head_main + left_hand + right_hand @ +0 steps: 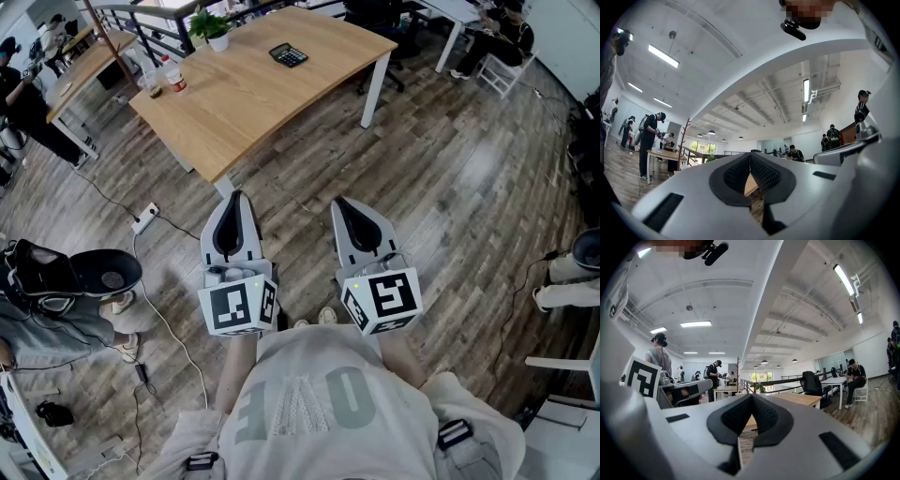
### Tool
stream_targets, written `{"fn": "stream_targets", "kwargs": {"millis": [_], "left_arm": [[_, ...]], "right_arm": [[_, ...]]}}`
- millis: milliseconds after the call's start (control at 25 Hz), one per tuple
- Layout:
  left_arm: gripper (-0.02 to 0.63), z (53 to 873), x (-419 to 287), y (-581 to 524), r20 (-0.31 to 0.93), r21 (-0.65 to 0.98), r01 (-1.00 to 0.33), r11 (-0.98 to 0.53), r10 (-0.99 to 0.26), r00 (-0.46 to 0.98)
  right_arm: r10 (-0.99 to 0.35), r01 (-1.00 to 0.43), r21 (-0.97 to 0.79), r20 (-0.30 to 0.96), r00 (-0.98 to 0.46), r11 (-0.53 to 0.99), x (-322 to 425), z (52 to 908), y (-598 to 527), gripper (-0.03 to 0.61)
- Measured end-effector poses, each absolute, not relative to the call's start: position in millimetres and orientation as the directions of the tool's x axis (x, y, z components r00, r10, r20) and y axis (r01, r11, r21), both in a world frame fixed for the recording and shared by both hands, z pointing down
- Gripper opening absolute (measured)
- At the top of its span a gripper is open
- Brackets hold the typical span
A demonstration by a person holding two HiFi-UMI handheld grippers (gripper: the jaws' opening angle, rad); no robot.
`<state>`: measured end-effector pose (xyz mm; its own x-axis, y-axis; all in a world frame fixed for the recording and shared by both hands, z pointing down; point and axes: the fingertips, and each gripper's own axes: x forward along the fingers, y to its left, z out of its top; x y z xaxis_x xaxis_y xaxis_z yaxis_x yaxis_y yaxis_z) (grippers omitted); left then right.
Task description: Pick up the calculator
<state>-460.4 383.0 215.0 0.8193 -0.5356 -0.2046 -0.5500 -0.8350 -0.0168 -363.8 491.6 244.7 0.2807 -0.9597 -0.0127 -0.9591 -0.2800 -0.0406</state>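
The black calculator (289, 54) lies on the far part of a wooden table (244, 94), well ahead of both grippers. My left gripper (233, 199) and right gripper (339, 204) are held side by side over the wood floor, short of the table, pointing toward it. Both are shut with nothing between the pads. In the left gripper view the closed gripper (750, 157) frames a sliver of the table. In the right gripper view the closed gripper (752, 397) does the same, with the table (799, 399) beyond.
A potted plant (215, 28), a bottle (174, 77) and a cup (154, 88) stand on the table's left end. A power strip (144, 217) and cables lie on the floor at left. Other people work at left and at far desks.
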Motion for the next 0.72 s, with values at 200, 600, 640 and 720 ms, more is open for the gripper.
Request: {"fn": "stream_targets", "kwargs": {"millis": [200, 600, 640, 720], "left_arm": [[0.008, 215, -456, 386, -0.203, -0.020, -0.542, -0.840, -0.527, 0.825], [0.008, 225, -441, 386, -0.168, -0.013, -0.544, -0.839, -0.534, 0.829], [0.008, 227, -439, 386, -0.163, -0.013, -0.546, -0.838, -0.537, 0.828], [0.008, 230, -434, 387, -0.159, -0.014, -0.549, -0.836, -0.540, 0.827]], "right_arm": [[-0.957, -0.956, -0.043, -0.006, 0.289, -0.289, -360, 248, 494, 0.017], [-0.954, -0.952, -0.064, 0.037, 0.296, -0.298, -347, 264, 498, 0.017], [-0.954, -0.951, -0.073, 0.042, 0.297, -0.299, -344, 267, 499, 0.017], [-0.954, -0.951, -0.078, 0.051, 0.295, -0.298, -338, 272, 502, 0.017]]}}
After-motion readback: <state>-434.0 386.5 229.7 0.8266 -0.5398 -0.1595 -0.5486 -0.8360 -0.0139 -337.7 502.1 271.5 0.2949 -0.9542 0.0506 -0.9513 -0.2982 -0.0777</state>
